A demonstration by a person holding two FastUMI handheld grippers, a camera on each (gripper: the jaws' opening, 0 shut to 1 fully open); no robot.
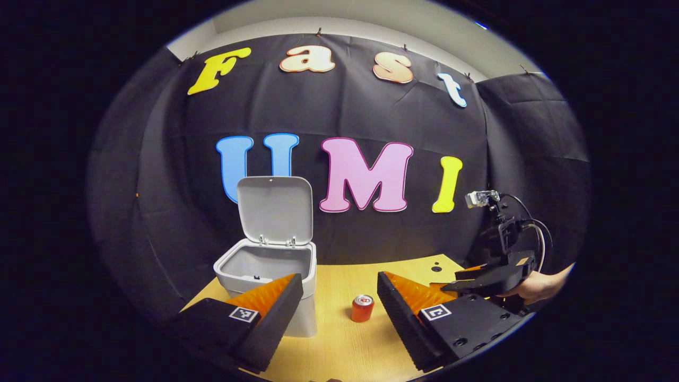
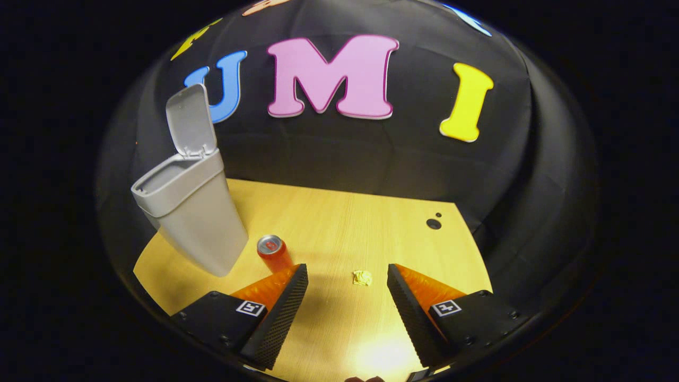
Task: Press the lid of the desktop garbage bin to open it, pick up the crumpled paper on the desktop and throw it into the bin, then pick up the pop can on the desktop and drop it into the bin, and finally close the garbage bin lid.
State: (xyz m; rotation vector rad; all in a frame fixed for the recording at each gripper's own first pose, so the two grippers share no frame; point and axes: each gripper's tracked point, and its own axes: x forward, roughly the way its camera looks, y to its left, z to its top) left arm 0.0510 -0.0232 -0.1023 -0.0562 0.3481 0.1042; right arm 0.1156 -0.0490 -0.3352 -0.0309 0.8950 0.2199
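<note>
Crumpled paper (image 2: 363,277) lies loose on the desktop (image 2: 339,223), low centre in the right gripper view, framed between the spread fingers of the right gripper (image 2: 347,297). Jaws wide apart, holding nothing; paper sits just ahead of the tips, not touched.

Left gripper (image 1: 339,305): fingers likewise parted and empty at the bottom of the left gripper view. Pop can (image 1: 362,308) stands upright between them, a little way ahead, apart from both pads.

Outward from there:
- Garbage bin (image 1: 268,273), lower left of centre in the left gripper view, just beside the can. Its lid (image 1: 274,209) stands raised, hinged back, mouth exposed. Interior looks bare as far as can be seen; the bottom is hidden.
- In the right gripper view the bin sits at left with the can just beside its base, paper well to the right of the can.
- Right gripper also appears at the right edge of the left gripper view, held by a hand (image 1: 538,286), over the far side of the desktop.

Progress, as judged:
- Lid opened: done.
- Paper: not yet picked up; appears to be the step in hand, right gripper lined up on it.
- Can: untouched.
- Lid closing: left for last.
</note>
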